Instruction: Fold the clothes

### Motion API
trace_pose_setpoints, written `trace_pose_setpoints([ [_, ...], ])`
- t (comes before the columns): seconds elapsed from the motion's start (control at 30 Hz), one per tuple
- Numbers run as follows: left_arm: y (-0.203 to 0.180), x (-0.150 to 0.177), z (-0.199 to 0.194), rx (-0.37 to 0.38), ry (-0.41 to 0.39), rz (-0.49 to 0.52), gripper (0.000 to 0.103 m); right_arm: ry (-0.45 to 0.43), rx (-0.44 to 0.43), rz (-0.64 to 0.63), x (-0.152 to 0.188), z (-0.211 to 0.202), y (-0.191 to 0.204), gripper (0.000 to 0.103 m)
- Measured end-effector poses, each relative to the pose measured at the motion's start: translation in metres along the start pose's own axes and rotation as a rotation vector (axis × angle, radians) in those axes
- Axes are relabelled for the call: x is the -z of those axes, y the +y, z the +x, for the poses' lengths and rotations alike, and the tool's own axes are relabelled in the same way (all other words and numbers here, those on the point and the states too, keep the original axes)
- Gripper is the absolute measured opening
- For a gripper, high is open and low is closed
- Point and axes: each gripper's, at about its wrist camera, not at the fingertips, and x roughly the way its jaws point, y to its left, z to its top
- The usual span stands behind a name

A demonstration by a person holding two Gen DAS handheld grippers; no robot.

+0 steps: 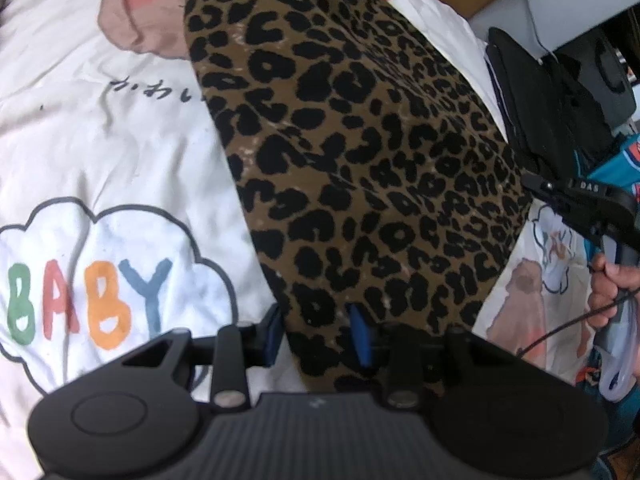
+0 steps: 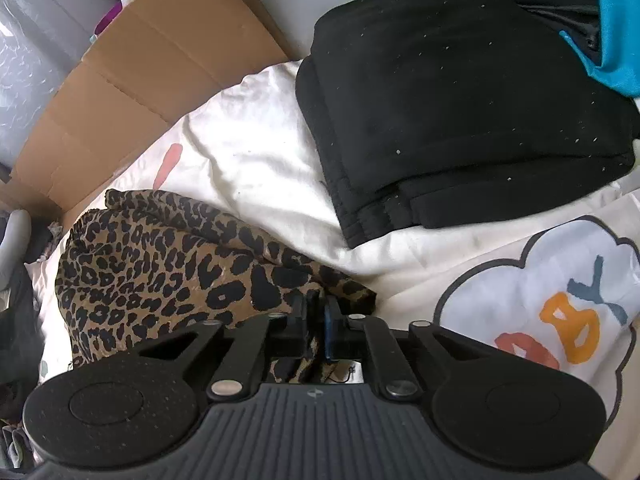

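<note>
A leopard-print garment (image 1: 352, 140) is spread in a long band over the white printed bedsheet (image 1: 100, 140). My left gripper (image 1: 316, 334) grips its near end, and a thick fold of the cloth fills the space between the blue pads (image 1: 358, 336). In the left wrist view my right gripper (image 1: 534, 182) bites the garment's right edge, with a person's hand (image 1: 608, 284) on its handle. The right wrist view shows the same gripper (image 2: 316, 316) shut on a corner of the leopard garment (image 2: 160, 272), which bunches to the left.
A stack of folded black clothes (image 2: 460, 120) lies on the sheet behind the right gripper, with teal fabric (image 2: 616, 40) beyond it. A flattened cardboard box (image 2: 140, 100) stands along the bed's far edge. The sheet carries a cloud print reading BABY (image 1: 88, 300).
</note>
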Motion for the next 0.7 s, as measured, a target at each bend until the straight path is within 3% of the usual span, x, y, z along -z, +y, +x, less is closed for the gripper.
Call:
trace_pose_setpoints([
  [0.23, 0.009, 0.002, -0.005, 0.029, -0.006, 0.030, 0.038, -0.050, -0.005, -0.036, -0.006, -0.014, 0.001, 0.003],
  [0.47, 0.021, 0.007, 0.004, 0.028, 0.036, 0.054, 0.039, -0.001, 0.055, -0.037, -0.003, 0.001, -0.010, 0.003],
  [0.6, 0.029, 0.008, -0.011, 0.017, 0.040, 0.090, 0.039, 0.009, 0.091, -0.004, -0.006, -0.003, -0.013, 0.022],
  [0.7, 0.030, 0.001, -0.025, 0.005, 0.032, 0.109, 0.038, 0.004, 0.111, -0.012, -0.005, -0.012, -0.015, 0.022],
])
